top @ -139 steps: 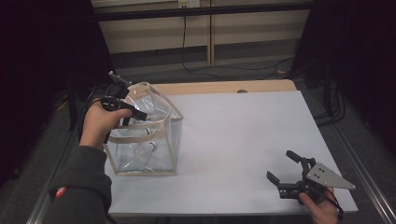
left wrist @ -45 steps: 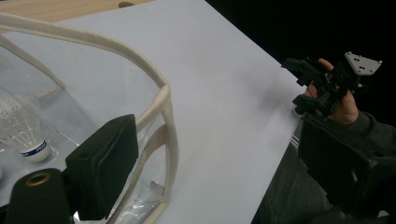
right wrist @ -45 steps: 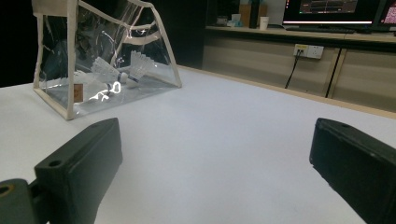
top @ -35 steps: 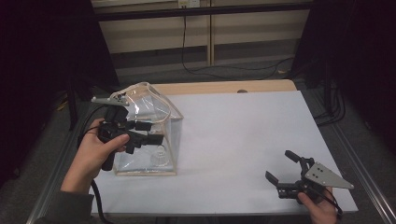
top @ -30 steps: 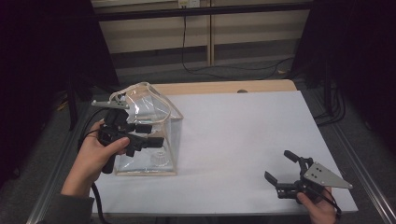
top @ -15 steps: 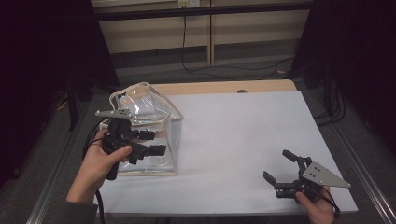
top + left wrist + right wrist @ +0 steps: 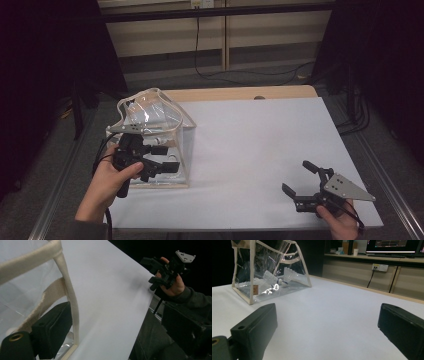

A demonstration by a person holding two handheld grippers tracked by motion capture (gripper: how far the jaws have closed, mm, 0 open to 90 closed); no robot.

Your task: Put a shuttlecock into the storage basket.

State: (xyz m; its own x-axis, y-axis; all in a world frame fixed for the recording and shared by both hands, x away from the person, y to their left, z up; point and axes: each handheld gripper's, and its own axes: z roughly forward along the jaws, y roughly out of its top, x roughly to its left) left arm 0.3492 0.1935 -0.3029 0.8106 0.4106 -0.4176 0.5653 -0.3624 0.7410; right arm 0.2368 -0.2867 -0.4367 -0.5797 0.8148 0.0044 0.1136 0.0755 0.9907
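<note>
black left gripper (image 7: 167,159) held low at the near corner of the clear bag (image 7: 165,117), jaws spread wide, nothing between them; one jaw against the bag's near clear wall, beside the cream corner seam (image 7: 71,302), the other out over bare white worktop (image 7: 260,145). gripped from below by the left hand (image 7: 107,182), cable trailing off the near edge.

clear plastic bag standing upright at the worktop's left side, trimmed in cream webbing, top folded to a peak, cream strap (image 7: 42,302) running down inside the near wall. two white shuttlecocks (image 7: 278,277) lying on the bag's floor, side by side and touching or nearly so, seen through the side wall from the right gripper view.

well apart from the bag, at the near right corner of the worktop: black right gripper (image 7: 302,180), jaws wide open and empty, pointed back across the bare surface toward the bag, grey three-cornered plate on top, held in the right hand (image 7: 340,222).

beyond the bag, pale wooden rim (image 7: 240,93) along the worktop's far edge; farther still, dark floor with a black cable (image 7: 235,72) and light wall panels with a socket (image 7: 202,4).
</note>
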